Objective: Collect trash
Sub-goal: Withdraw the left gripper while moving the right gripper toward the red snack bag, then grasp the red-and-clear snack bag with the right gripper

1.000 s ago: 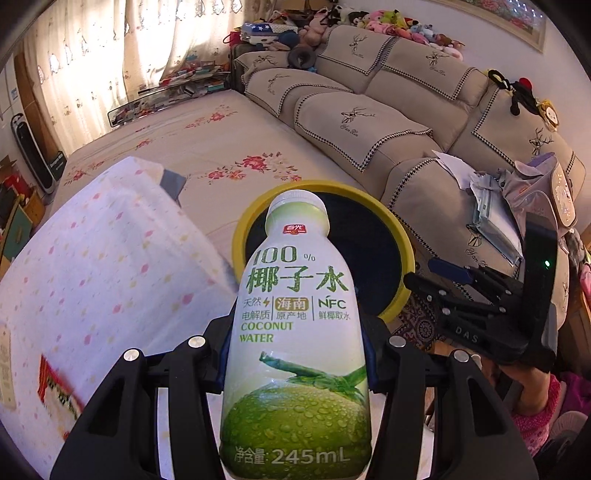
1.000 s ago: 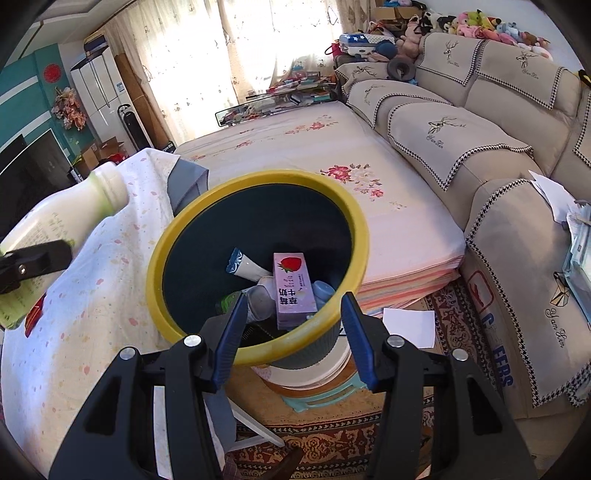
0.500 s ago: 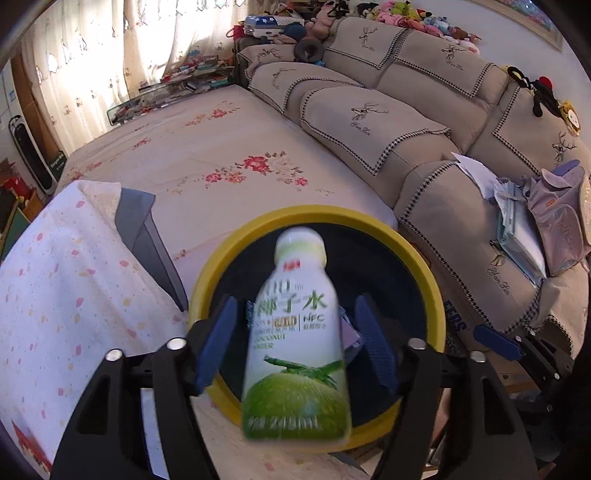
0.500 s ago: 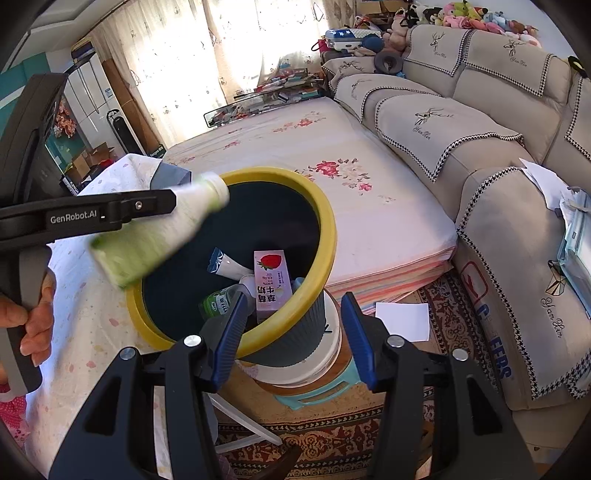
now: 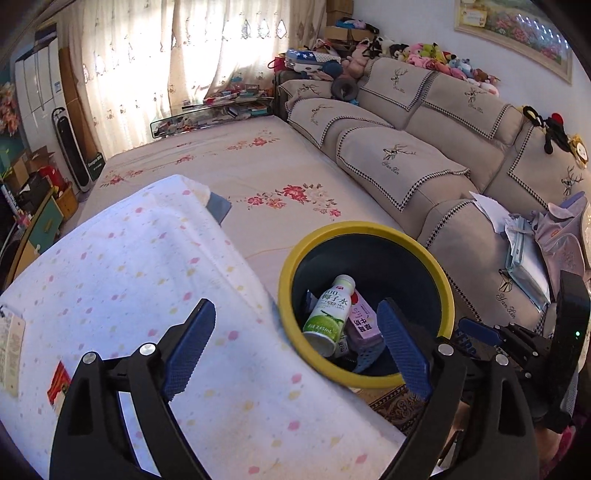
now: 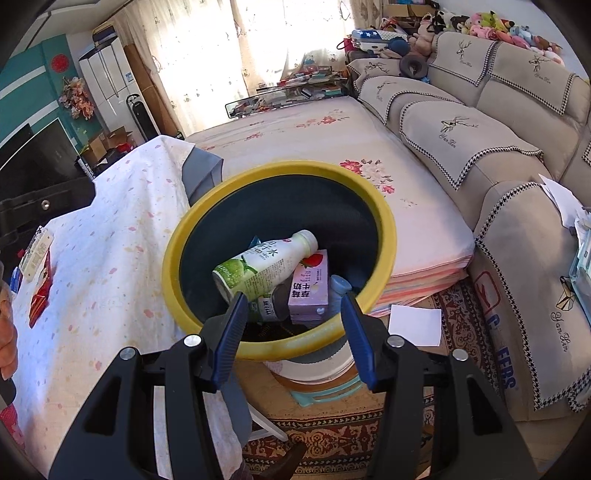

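both grippers (image 5: 297,341) (image 6: 291,326) agape, empty — bottle (image 6: 264,267) in bin (image 6: 173,258), lower trash half-hidden

Table (image 5: 155,280) under dotted white cloth (image 6: 110,236), red wrapper (image 6: 40,295), paper tag (image 6: 35,254)

Beige sofa (image 5: 424,122) along the right wall, plush toys (image 5: 428,55) lined on its back. Floral-sheet mattress (image 5: 236,158) beside it. White spotted tablecloth (image 5: 129,280) in the foreground. Sheer curtains (image 5: 192,48) backlit at the window, white cabinet (image 6: 107,85) at left. White paper (image 6: 415,319) on patterned rug (image 6: 354,439). Framed picture (image 5: 517,29) above the sofa
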`<state>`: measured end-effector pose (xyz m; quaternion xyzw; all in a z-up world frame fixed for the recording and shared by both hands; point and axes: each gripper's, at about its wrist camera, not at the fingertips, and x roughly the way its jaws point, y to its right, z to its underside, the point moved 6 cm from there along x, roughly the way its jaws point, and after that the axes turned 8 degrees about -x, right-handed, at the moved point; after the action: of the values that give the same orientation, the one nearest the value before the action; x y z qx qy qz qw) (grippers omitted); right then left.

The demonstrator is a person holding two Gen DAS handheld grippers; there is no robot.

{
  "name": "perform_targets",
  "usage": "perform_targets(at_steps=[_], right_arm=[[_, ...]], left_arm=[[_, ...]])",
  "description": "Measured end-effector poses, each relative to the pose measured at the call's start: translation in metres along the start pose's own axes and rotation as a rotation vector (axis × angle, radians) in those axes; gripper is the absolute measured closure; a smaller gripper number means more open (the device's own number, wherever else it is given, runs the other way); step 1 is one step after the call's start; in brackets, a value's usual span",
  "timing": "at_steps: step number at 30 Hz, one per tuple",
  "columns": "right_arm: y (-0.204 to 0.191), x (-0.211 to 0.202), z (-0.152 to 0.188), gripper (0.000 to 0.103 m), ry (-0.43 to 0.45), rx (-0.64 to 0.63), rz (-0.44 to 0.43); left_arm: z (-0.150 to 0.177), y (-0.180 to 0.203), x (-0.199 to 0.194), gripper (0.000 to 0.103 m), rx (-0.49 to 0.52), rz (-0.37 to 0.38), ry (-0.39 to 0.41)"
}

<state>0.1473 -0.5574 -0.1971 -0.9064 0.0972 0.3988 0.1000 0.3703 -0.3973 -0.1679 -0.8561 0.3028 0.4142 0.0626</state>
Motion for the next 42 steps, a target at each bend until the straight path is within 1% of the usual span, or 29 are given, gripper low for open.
perform_targets(at_steps=[1,3,8,10,13,15,17,20,23,27,28,29,30,31,32,33,35,39,42], right_arm=[[-0.007,-0.001,-0.002,0.053,0.001,-0.013,-0.003],[-0.019,-0.001,-0.006,0.053,0.002,-0.039,-0.010],[-0.058,-0.002,-0.018,0.053,0.009,-0.105,-0.034],[-0.077,-0.003,-0.024,0.053,0.011,-0.137,-0.048],[-0.109,-0.003,-0.032,0.053,0.011,-0.187,-0.083],[-0.134,-0.002,-0.037,0.053,0.010,-0.226,-0.109],[-0.160,-0.002,-0.041,0.053,0.012,-0.267,-0.137],[-0.200,-0.003,-0.047,0.053,0.014,-0.331,-0.183],[-0.242,-0.001,-0.050,0.053,0.009,-0.395,-0.229],[-0.293,0.007,-0.047,0.052,-0.011,-0.470,-0.288],[-0.305,0.009,-0.047,0.051,-0.017,-0.486,-0.305],[-0.317,0.012,-0.047,0.046,-0.021,-0.498,-0.315],[-0.327,0.015,-0.047,0.042,-0.026,-0.512,-0.319],[-0.336,0.018,-0.047,0.042,-0.032,-0.527,-0.322],[-0.345,0.021,-0.047,0.041,-0.035,-0.538,-0.324],[-0.352,0.024,-0.046,0.037,-0.039,-0.551,-0.318],[-0.364,0.033,-0.045,0.033,-0.052,-0.580,-0.296],[-0.373,0.048,-0.044,0.029,-0.082,-0.591,-0.253],[-0.374,0.056,-0.042,0.029,-0.099,-0.597,-0.235]], left_arm=[[0.004,-0.011,-0.010,0.012,-0.015,-0.004,0.012],[0.014,-0.036,-0.031,0.012,-0.042,-0.031,0.040],[0.047,-0.120,-0.083,0.011,-0.133,-0.113,0.085],[0.061,-0.155,-0.102,0.011,-0.180,-0.158,0.104],[0.084,-0.214,-0.128,0.011,-0.242,-0.245,0.142],[0.099,-0.252,-0.140,0.011,-0.296,-0.294,0.150],[0.114,-0.286,-0.149,0.011,-0.356,-0.324,0.157],[0.133,-0.328,-0.161,0.011,-0.425,-0.379,0.168],[0.145,-0.351,-0.166,0.011,-0.466,-0.408,0.180],[0.150,-0.360,-0.166,0.011,-0.503,-0.396,0.181],[0.151,-0.362,-0.167,0.011,-0.510,-0.398,0.178],[0.151,-0.363,-0.168,0.011,-0.514,-0.406,0.182],[0.152,-0.366,-0.170,0.011,-0.517,-0.418,0.188],[0.152,-0.368,-0.173,0.011,-0.522,-0.430,0.195],[0.154,-0.368,-0.176,0.011,-0.530,-0.435,0.202],[0.154,-0.370,-0.178,0.011,-0.542,-0.433,0.208],[0.156,-0.371,-0.182,0.011,-0.566,-0.420,0.215],[0.156,-0.371,-0.183,0.011,-0.573,-0.411,0.219],[0.155,-0.367,-0.180,0.011,-0.565,-0.401,0.217]])
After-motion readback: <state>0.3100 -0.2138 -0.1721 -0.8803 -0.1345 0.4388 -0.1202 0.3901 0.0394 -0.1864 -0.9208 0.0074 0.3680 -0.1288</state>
